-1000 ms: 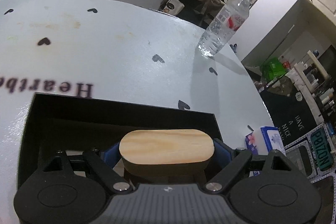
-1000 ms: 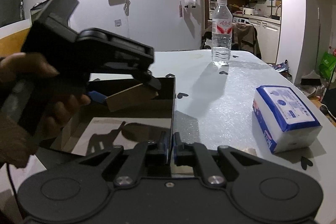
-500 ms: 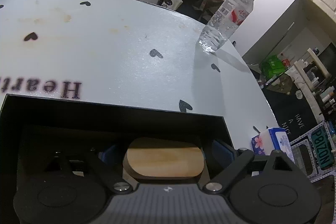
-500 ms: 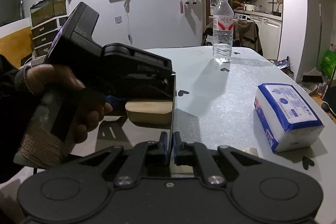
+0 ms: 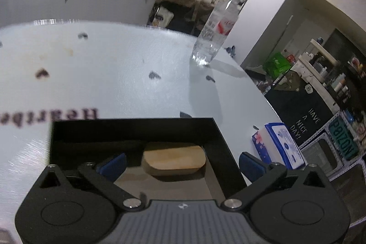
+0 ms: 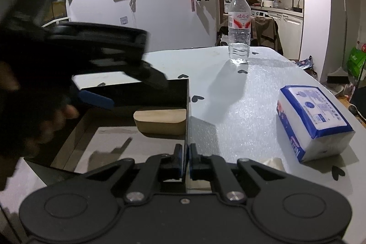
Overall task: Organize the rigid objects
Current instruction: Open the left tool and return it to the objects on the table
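A rounded wooden block [image 5: 173, 160] lies on the floor of the black box [image 5: 137, 127], in its far right corner; it also shows in the right wrist view [image 6: 160, 121]. My left gripper [image 5: 180, 162] is open and empty, its blue fingers [image 5: 112, 164] spread wide above the box, the right one outside the box wall. In the right wrist view it hovers over the box at the left [image 6: 96, 97]. My right gripper [image 6: 186, 158] is shut on the box's right wall [image 6: 187, 111].
A clear water bottle [image 6: 239, 29] stands at the table's far side. A blue and white tissue pack [image 6: 313, 120] lies to the right of the box. The white table [image 5: 103, 74] has heart marks and printed letters. Its right edge drops to the room floor.
My left gripper lowered the wooden block into the box, opened and let it go, then pulled up and back. My right gripper kept its hold on the box wall.
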Action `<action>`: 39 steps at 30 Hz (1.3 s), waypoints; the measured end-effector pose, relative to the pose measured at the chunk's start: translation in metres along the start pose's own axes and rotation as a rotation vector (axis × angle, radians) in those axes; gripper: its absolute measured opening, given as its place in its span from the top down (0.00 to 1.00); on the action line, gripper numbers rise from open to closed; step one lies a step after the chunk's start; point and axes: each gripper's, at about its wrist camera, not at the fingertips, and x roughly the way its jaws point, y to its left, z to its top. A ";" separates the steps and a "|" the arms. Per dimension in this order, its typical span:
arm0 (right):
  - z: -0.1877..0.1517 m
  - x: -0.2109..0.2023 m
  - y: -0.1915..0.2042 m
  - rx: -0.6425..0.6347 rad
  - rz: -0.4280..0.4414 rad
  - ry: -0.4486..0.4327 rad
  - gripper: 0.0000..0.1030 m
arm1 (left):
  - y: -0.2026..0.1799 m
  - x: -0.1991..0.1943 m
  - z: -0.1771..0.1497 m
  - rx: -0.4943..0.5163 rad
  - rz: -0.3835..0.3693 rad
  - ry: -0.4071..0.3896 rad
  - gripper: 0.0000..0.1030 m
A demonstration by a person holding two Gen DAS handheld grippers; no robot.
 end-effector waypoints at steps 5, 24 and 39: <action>0.001 0.000 0.001 -0.004 -0.008 0.004 0.95 | 0.004 -0.037 -0.010 0.076 0.035 -0.095 0.00; 0.000 0.002 0.002 0.019 -0.006 0.014 0.89 | 0.095 -0.125 -0.086 0.022 0.316 -0.286 0.00; 0.001 0.004 0.005 0.002 -0.034 0.023 0.95 | 0.140 -0.123 -0.115 -0.054 0.378 -0.231 0.00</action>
